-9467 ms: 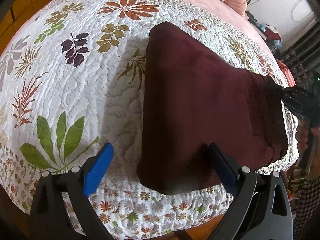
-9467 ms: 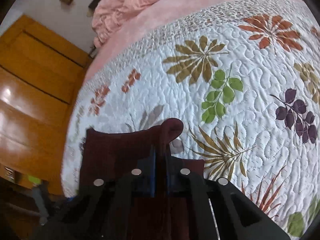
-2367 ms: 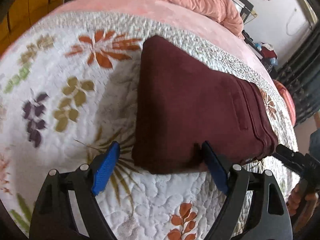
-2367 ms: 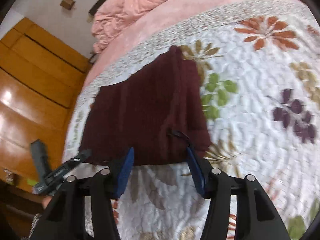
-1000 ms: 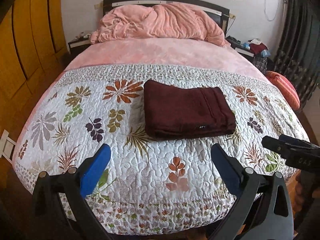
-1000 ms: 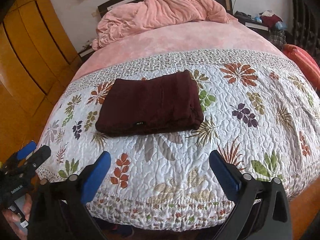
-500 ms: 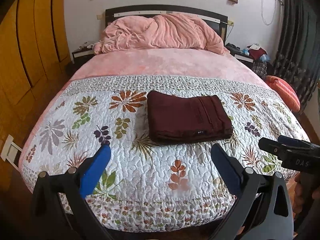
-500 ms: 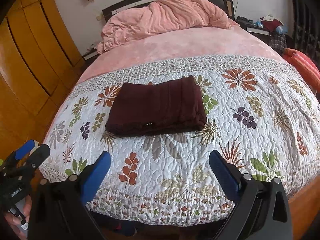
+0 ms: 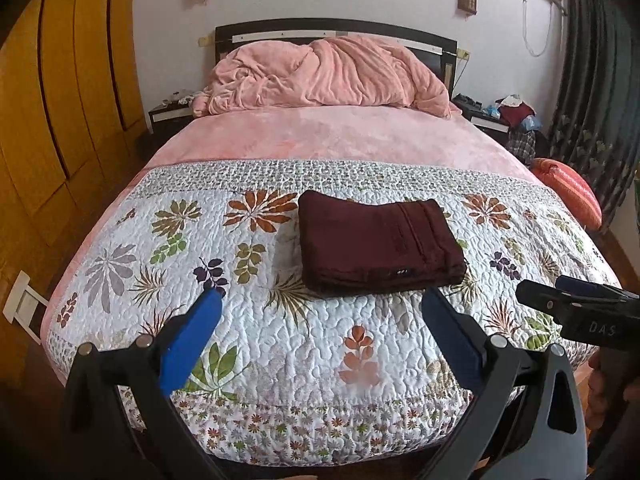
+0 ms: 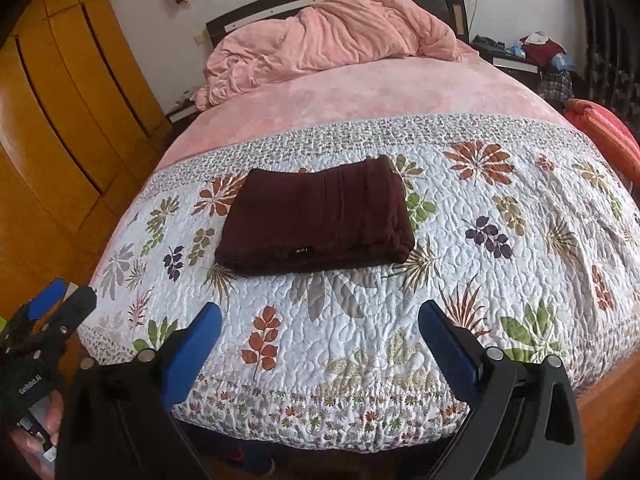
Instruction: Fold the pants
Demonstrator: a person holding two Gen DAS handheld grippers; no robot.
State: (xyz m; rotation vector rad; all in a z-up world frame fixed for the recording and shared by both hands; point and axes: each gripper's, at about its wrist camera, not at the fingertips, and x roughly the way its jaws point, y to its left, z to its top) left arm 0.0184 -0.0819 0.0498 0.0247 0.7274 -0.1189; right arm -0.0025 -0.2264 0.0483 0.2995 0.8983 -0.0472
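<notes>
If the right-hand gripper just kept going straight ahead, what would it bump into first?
Probably the floral quilt, just short of the folded maroon pants. The right gripper is open, empty and tipped down toward the bed, though fisheye depth is hard to judge.

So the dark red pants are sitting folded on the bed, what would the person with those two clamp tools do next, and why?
Probably nothing more than lowering both tools. The pants lie in a neat folded rectangle on the quilt, and the left gripper and right gripper are open, empty and held back from the bed, so the folding looks finished.
</notes>
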